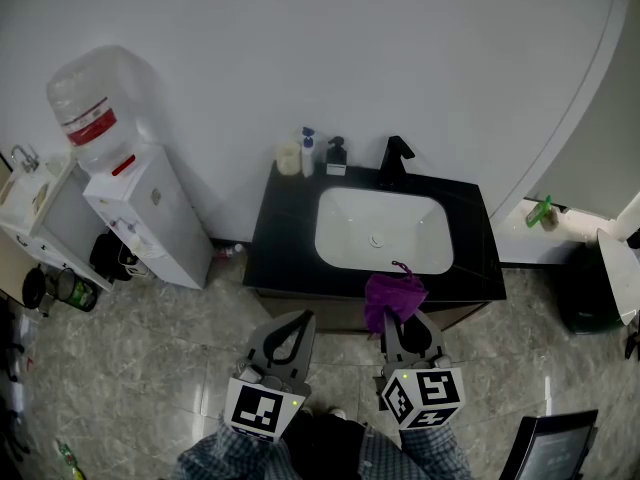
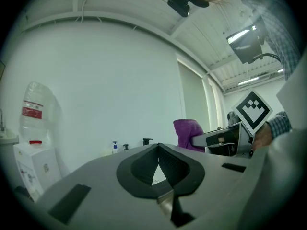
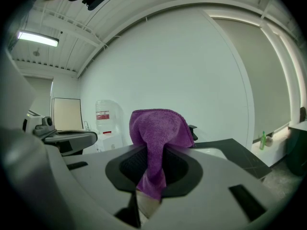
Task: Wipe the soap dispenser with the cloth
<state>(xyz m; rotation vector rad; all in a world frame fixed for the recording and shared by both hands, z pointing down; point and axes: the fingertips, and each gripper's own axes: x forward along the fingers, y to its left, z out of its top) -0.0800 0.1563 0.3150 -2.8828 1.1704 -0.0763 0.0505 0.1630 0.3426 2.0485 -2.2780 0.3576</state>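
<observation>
My left gripper (image 2: 158, 147) is closest, down at 6 o'clock in the head view, with its jaws pressed together at the tips and nothing between them; only a small triangular gap shows behind the point where they meet. Just beside it, at its 3 o'clock, my right gripper (image 3: 156, 150) is pinching the purple cloth (image 3: 160, 128). The cloth's lower end hangs down in the throat of the jaws and the rest bunches up above the tips, a loose fold flopping over toward the far side. Both grippers hang over the grey marbled floor (image 1: 160, 368), short of the black countertop (image 1: 280, 238), and in the head view the bunched cloth overlaps the counter's front edge. Beyond that edge the white basin (image 1: 345, 238) sits sunk in the counter, with a black faucet (image 1: 395, 161) at its 12 o'clock. The soap dispenser (image 1: 336, 155) — a small dark pump bottle — stands upright at the back of the counter against the wall, at about 11 o'clock from the basin and well apart from the cloth. Just beside it, toward 9 o'clock, stand a white pump bottle with a blue top (image 1: 307, 151) and a pale tub (image 1: 288, 159). Off at 10 o'clock from my grippers, a white water cooler (image 1: 150, 213) stands on the floor against the wall with its clear jug (image 1: 90, 108) on top.
</observation>
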